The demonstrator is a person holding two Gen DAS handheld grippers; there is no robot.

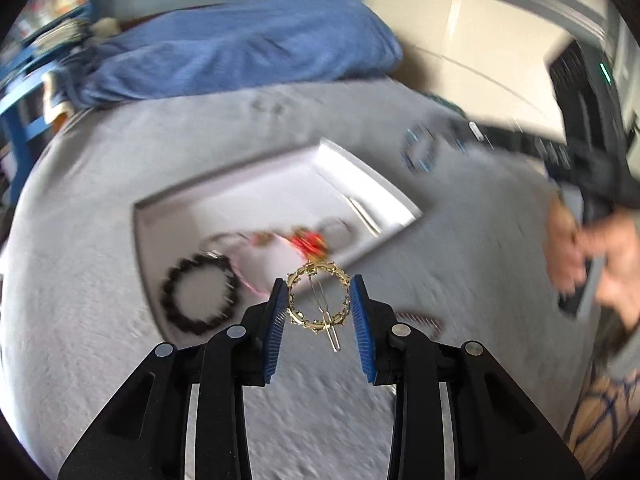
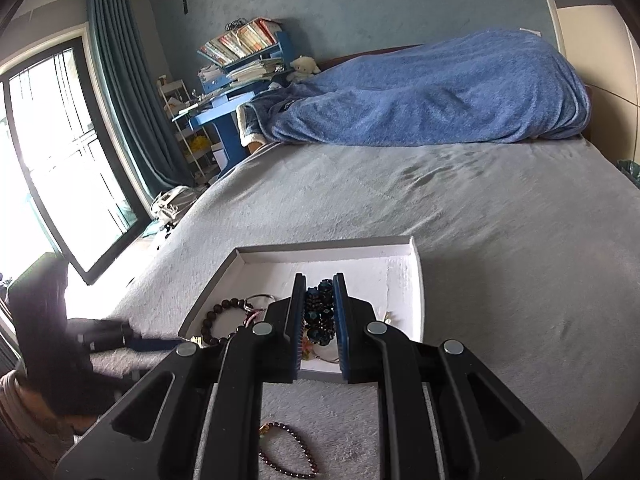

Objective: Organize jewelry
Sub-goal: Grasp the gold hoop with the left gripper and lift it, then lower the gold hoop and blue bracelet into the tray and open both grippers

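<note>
Both grippers loaded up, tray about half filled

Left gripper [image 1: 319, 304] has its blue pads pinched on a gold ring-shaped hair clip [image 1: 318, 300], held up off the grey bedspread [image 1: 100, 240] just short of the white tray [image 1: 360, 168]. Right gripper [image 2: 319, 320] is clamped on a dark blue beaded bracelet [image 2: 320, 312], hovering over the tray's near edge. Already in the tray: a dark brown bead bracelet [image 2: 218, 320], something red [image 1: 308, 242] and a few thin bits I can't make out. Still loose on the bed: a garnet-coloured bracelet [image 2: 286, 452]. So I'd say roughly halfway, two drops pending.
</note>
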